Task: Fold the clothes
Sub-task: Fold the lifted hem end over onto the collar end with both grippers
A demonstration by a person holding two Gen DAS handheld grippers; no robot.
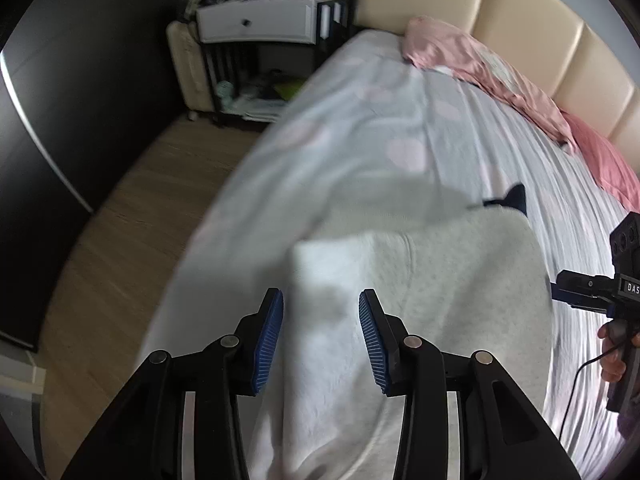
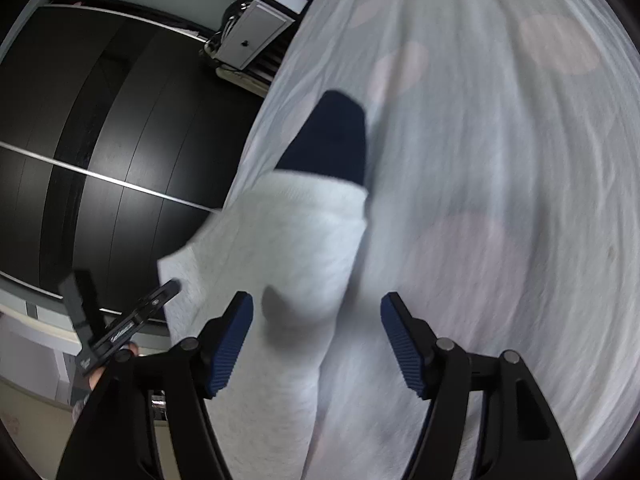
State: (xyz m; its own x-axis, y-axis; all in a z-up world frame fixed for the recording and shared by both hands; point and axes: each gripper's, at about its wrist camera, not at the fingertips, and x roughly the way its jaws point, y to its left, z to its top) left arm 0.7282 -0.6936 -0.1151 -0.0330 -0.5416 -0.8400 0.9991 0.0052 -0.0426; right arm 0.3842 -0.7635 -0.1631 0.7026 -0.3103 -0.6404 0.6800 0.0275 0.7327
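Note:
A white fleecy garment (image 1: 420, 304) with a navy part (image 1: 512, 196) lies folded on the bed. In the right wrist view the garment (image 2: 280, 248) runs toward me with its navy end (image 2: 332, 140) at the far side. My left gripper (image 1: 320, 320) is open just above the garment's near fold, holding nothing. My right gripper (image 2: 316, 328) is open over the garment's right edge and the sheet, holding nothing. The right gripper also shows at the right edge of the left wrist view (image 1: 592, 292); the left one shows at lower left of the right wrist view (image 2: 128, 324).
The bed has a pale sheet with pink dots (image 1: 360, 120). A pink blanket (image 1: 500, 76) lies along the beige headboard (image 1: 540, 12). A white nightstand (image 1: 256, 20) and a dark wardrobe (image 2: 100, 120) stand to the left, beyond the wooden floor (image 1: 132, 208).

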